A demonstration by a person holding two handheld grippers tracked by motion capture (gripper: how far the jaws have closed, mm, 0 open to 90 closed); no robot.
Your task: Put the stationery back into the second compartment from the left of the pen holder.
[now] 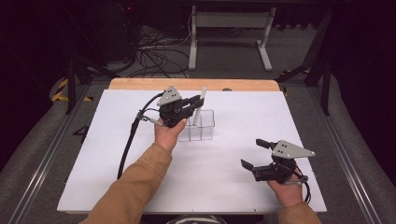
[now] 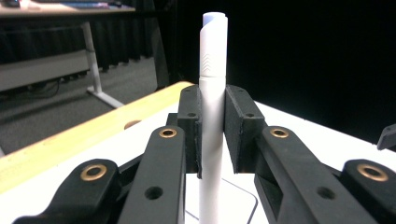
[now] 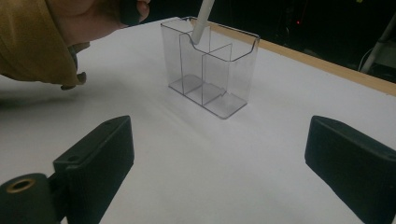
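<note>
A white pen (image 1: 202, 93) stands nearly upright between the jaws of my left gripper (image 1: 195, 102), which is shut on its middle. In the left gripper view the pen (image 2: 212, 79) rises above the two pads (image 2: 238, 126) with its cap end up. Its lower end dips into the top of a clear divided organizer (image 1: 206, 129) on the white mat; from the right gripper view, the pen (image 3: 203, 19) enters the organizer (image 3: 219, 70) at its far left compartment. My right gripper (image 1: 252, 153) rests near the front right of the table, open, with nothing between its jaws (image 3: 219, 158).
A white mat (image 1: 140, 186) covers the table, with a wooden strip (image 1: 140, 84) along the far edge. A person's tan sleeve (image 3: 32, 42) and hand lie left of the organizer. A white desk frame (image 1: 229, 28) and cables are on the floor beyond.
</note>
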